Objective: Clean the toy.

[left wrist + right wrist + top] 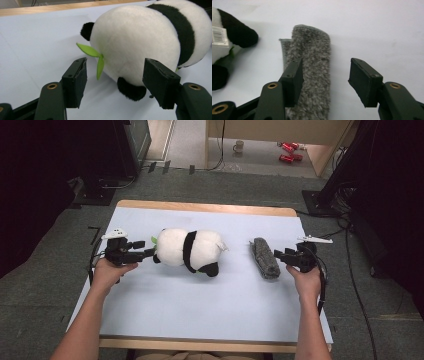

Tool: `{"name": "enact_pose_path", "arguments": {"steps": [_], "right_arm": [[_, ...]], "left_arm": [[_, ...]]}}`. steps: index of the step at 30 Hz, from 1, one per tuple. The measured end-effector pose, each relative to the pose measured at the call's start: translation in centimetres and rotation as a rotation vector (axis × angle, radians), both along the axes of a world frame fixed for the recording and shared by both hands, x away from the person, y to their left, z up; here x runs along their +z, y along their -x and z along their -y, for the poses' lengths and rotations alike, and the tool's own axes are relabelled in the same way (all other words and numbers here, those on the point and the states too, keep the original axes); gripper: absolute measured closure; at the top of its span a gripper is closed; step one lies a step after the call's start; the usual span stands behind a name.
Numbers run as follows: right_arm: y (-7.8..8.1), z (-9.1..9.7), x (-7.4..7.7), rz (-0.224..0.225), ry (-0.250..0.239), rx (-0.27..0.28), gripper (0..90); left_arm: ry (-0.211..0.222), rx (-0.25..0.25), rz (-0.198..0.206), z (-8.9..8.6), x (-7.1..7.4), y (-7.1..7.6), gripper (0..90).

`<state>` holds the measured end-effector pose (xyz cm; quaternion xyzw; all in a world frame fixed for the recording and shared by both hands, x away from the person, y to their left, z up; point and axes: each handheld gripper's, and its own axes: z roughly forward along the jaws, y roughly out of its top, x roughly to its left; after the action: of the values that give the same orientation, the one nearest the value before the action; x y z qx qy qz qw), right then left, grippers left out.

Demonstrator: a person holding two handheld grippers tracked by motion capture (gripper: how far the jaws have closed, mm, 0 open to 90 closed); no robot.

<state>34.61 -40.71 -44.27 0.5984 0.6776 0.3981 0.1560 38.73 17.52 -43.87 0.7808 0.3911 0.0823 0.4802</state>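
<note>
Jaws of both grippers stand apart, nothing clamped in either.

High view: left gripper [148, 253] near the table's [165, 310] left edge, tips pointing right at the plush panda [187, 249], just short of its white end or barely touching; cannot tell which. Panda lies on its side, long axis running left to right, mid-table. Right gripper [278, 255] near the right edge, tips at the grey fuzzy roll [264, 257], whose long axis runs from far edge toward near edge, across the jaws' line.

Left gripper view: left gripper [115, 80] half open; panda's round white end, green leaf [93, 56] and a black paw lie ahead, between the pads but unpressed.

Right gripper view: right gripper [325, 76] part open; roll [312, 75] passes by the left pad, gap mostly bare. Judgement: each hand has its own nearest thing; right needs shifting over the roll.
</note>
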Motion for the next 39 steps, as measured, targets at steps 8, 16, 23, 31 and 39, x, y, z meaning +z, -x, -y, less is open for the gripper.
{"name": "enact_pose_path", "arguments": {"steps": [8, 16, 23, 31, 39], "right_arm": [[0.1, 1.7, -1.0, -0.014, -0.004, -0.051, 46.9], [0.0, 2.0, -2.5, -0.039, 0.097, -0.103, 54.9], [-0.2, 1.8, -3.7, -0.062, 0.155, -0.126, 55.2], [-0.1, 1.9, -4.8, -0.06, 0.18, -0.135, 57.1], [0.2, 1.8, -5.3, -0.023, 0.194, -0.132, 55.5]], "left_arm": [[-0.06, 0.021, -0.023, -1.6, -0.6, 0.1, 35.9], [-0.145, 0.053, -0.038, -2.4, -2.0, -0.1, 35.9], [-0.217, 0.077, -0.071, -2.7, -3.8, -0.3, 35.9], [-0.256, 0.085, -0.079, -2.7, -4.7, -0.5, 34.7], [-0.252, 0.075, -0.08, -2.8, -4.8, -0.4, 31.7]]}}
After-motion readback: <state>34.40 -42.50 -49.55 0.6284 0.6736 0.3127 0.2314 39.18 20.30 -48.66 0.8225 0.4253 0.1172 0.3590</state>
